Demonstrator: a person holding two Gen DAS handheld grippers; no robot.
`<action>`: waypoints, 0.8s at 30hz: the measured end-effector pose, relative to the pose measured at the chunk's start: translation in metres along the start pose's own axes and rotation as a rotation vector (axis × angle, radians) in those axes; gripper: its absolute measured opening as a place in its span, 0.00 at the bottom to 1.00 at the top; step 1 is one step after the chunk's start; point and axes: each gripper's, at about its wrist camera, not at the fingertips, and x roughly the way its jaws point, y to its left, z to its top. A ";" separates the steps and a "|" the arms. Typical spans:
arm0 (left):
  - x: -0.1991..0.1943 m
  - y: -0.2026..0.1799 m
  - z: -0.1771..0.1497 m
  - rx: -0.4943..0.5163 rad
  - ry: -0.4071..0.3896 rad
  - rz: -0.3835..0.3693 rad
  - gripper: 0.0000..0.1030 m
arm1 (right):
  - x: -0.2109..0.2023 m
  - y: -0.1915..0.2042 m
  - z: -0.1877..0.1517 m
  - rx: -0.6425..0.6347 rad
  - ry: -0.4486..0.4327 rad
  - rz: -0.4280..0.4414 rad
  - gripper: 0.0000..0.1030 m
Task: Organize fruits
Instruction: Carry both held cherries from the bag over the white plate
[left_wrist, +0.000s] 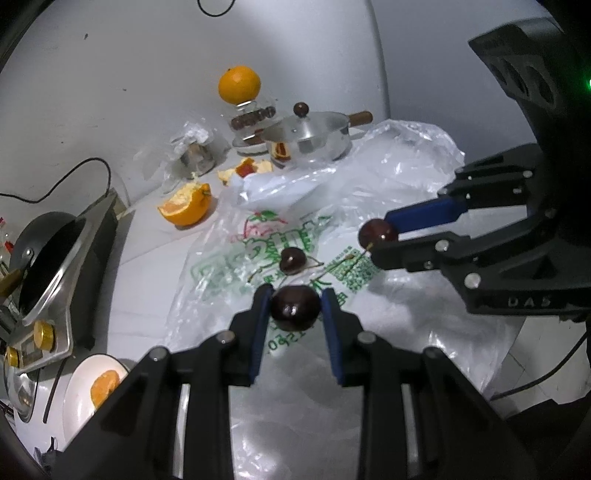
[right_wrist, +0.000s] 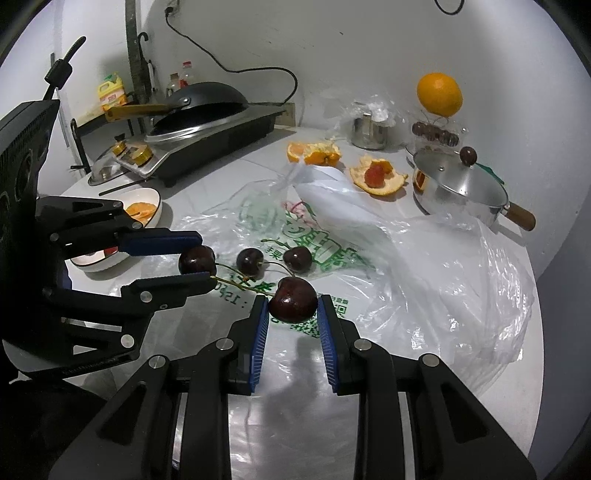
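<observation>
Each gripper holds a dark red cherry above a printed plastic bag (right_wrist: 317, 254). My left gripper (left_wrist: 295, 308) is shut on a cherry (left_wrist: 295, 308); it shows in the right wrist view (right_wrist: 199, 260) at the left with its cherry (right_wrist: 197, 259). My right gripper (right_wrist: 293, 301) is shut on another cherry (right_wrist: 293, 300); it shows in the left wrist view (left_wrist: 380, 236) at the right with that cherry (left_wrist: 377, 233). Two loose cherries (right_wrist: 250, 261) (right_wrist: 297, 259) lie on the bag between them; the left wrist view shows one (left_wrist: 291, 260).
A white bowl (right_wrist: 155, 218) with orange segments stands at the left. A whole orange (right_wrist: 439, 94) sits on a glass jar at the back. Cut orange pieces (right_wrist: 314, 152) and peel (right_wrist: 378, 177) lie behind the bag. A steel pot (right_wrist: 458, 192) stands right, a stove with wok (right_wrist: 207, 122) left.
</observation>
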 end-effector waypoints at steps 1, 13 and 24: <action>-0.002 0.000 -0.001 -0.002 -0.003 0.001 0.28 | -0.001 0.002 0.000 -0.003 -0.001 -0.001 0.28; -0.028 0.022 -0.015 -0.081 -0.028 -0.010 0.28 | -0.007 0.028 0.008 -0.028 -0.012 -0.012 0.28; -0.052 0.046 -0.036 -0.147 -0.054 0.008 0.28 | -0.008 0.049 0.018 -0.042 -0.018 -0.033 0.28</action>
